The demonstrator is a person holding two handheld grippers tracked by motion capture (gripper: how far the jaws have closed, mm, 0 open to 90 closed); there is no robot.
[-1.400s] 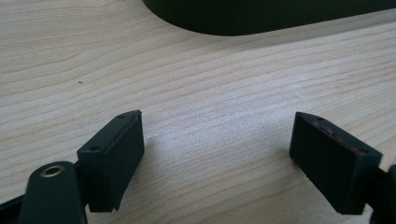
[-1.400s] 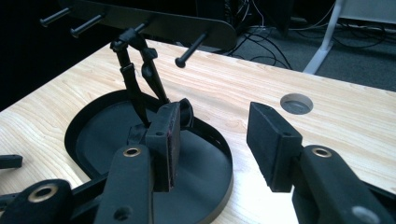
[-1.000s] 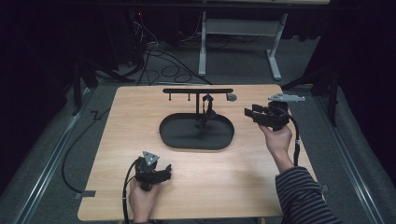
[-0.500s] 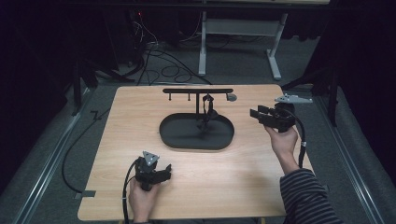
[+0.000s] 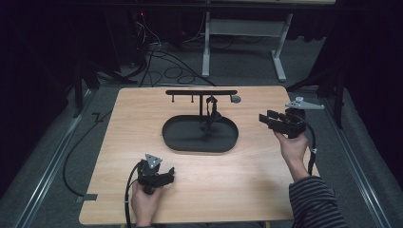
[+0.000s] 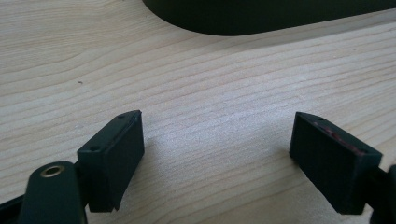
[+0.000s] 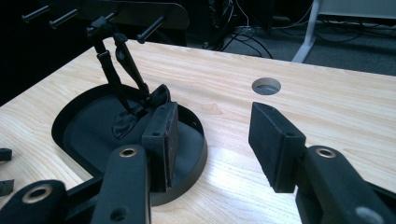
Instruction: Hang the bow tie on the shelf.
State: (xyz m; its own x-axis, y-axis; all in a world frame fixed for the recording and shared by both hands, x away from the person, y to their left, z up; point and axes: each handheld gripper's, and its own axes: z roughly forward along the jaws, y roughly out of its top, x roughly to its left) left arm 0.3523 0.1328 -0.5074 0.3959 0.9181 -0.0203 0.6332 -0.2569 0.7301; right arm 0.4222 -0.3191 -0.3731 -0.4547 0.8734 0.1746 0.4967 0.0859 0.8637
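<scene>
Right hand-held gripper (image 5: 270, 119) held above the worktop (image 5: 119, 142) near its right edge, jaws spread wide and empty, aimed at the black oval tray (image 5: 178, 142); left hand-held gripper (image 5: 166, 175) low at the front of the worktop, jaws likewise released, nothing between them. Dark strap-like item (image 7: 123, 70) draped from the T-shaped stand (image 5: 201, 93) down into the tray, its lower end resting on the tray floor. Risks, as judged: approaching too low and catching the tray rim, shoving the whole stand; pinching the post along with the strap; tugging sideways and tipping the stand or snagging on a peg; slippage from a shallow bite on thin material.
</scene>
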